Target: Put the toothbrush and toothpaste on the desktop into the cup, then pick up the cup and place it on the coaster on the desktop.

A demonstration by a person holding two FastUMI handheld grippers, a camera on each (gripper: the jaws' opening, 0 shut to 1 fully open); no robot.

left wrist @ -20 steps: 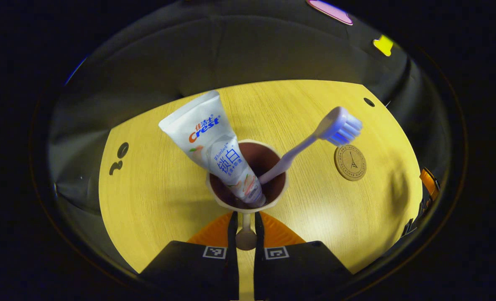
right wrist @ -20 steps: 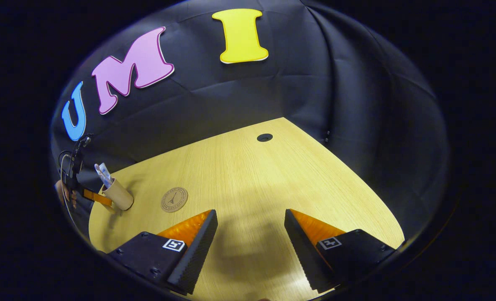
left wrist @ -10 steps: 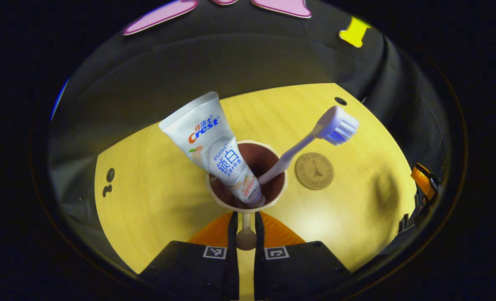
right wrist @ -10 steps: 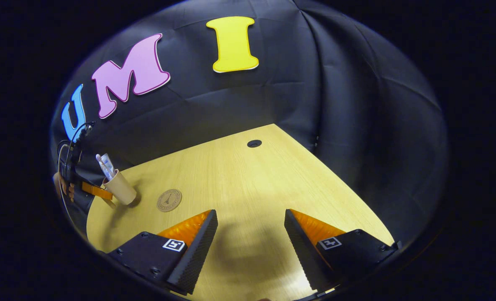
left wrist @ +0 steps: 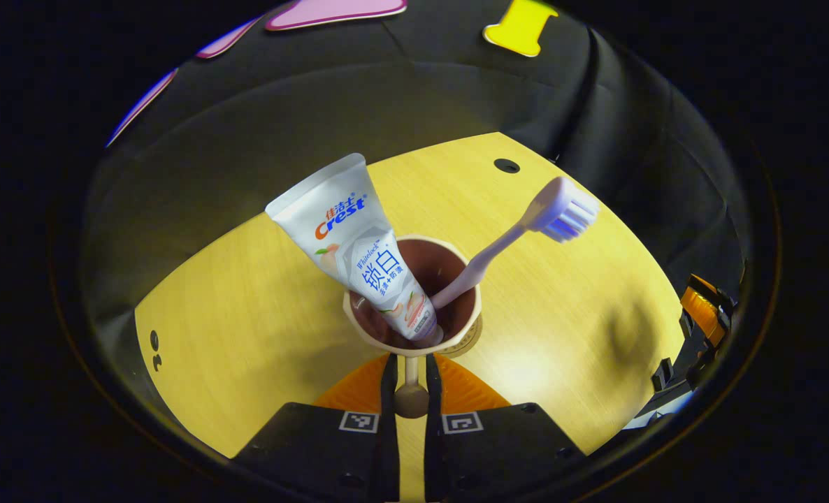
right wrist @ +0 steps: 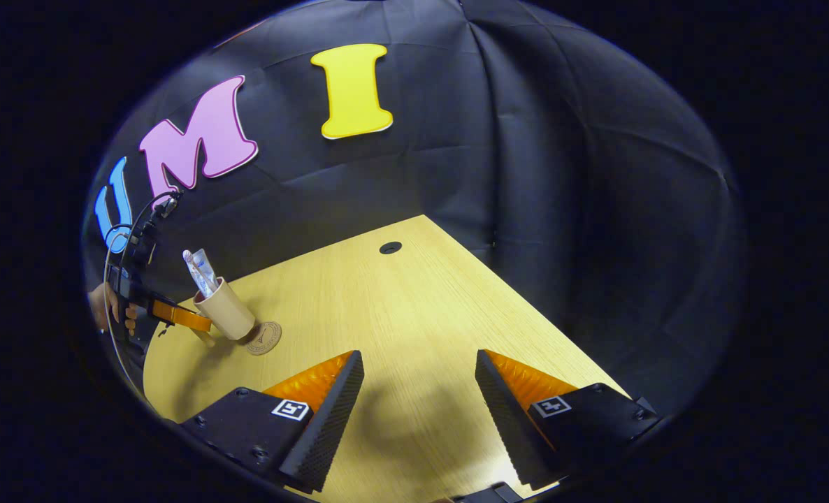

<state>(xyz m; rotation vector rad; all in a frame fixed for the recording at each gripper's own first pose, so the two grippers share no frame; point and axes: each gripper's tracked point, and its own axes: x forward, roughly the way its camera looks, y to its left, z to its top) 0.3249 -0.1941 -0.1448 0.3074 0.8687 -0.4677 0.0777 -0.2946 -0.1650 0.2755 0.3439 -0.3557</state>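
In the left gripper view a beige cup [left wrist: 386, 340] with a dark inside holds a white toothpaste tube [left wrist: 348, 227] and a pale toothbrush [left wrist: 498, 244], bristles up. My left gripper [left wrist: 410, 377] is shut on the cup's small handle. A sliver of the round cork coaster [left wrist: 472, 341] peeks out under the cup's right rim. In the right gripper view the cup [right wrist: 224, 318] leans a little over the coaster [right wrist: 263, 338], held by the left gripper [right wrist: 180, 316]; whether it touches the coaster I cannot tell. My right gripper [right wrist: 418, 405] hangs open over bare table.
The wooden table [left wrist: 261, 328] has a dark cable hole [left wrist: 506, 165] near its far edge, also seen as hole [right wrist: 389, 247]. Black cloth walls close the table's back and right. A hand [right wrist: 110, 311] holds the left gripper. The right gripper [left wrist: 697, 318] sits at the far right.
The left gripper has carried the cup sideways to the coaster, which now lies mostly hidden beneath it. The right gripper stays open and has turned slightly.
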